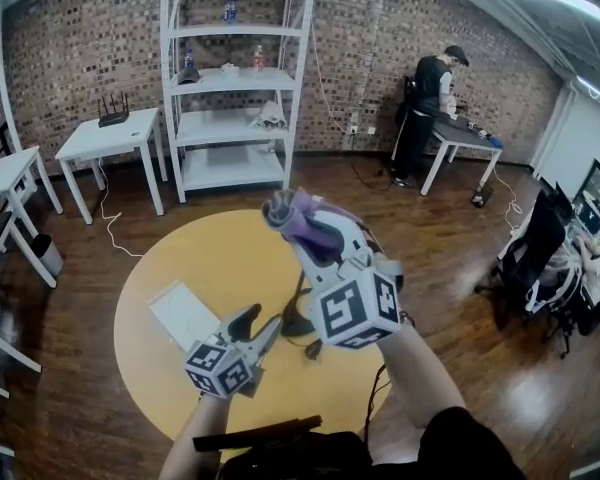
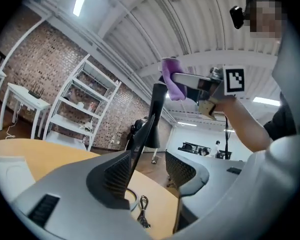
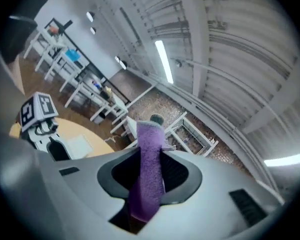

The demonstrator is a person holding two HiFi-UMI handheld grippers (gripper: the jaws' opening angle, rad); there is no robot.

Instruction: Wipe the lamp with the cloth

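A thin black lamp [image 1: 300, 298] stands on the round yellow table [image 1: 180, 268], its stem rising behind my right gripper. My left gripper [image 1: 265, 326] is open beside the stem; in the left gripper view the stem [image 2: 145, 129] runs up between the jaws, against the left pad and apart from the right one. My right gripper [image 1: 292, 218] is raised above the lamp and shut on a purple cloth [image 1: 305, 223]. The cloth [image 3: 149, 174] hangs folded out of the pads. From the left gripper view the cloth [image 2: 171, 84] shows high up, next to the lamp's top.
A white flat object [image 1: 183, 313] and the lamp's black cable [image 2: 141, 206] lie on the table. A white shelf unit [image 1: 235, 78] and white side tables [image 1: 110, 138] stand along the brick wall. A person [image 1: 430, 108] stands at a desk at the back right.
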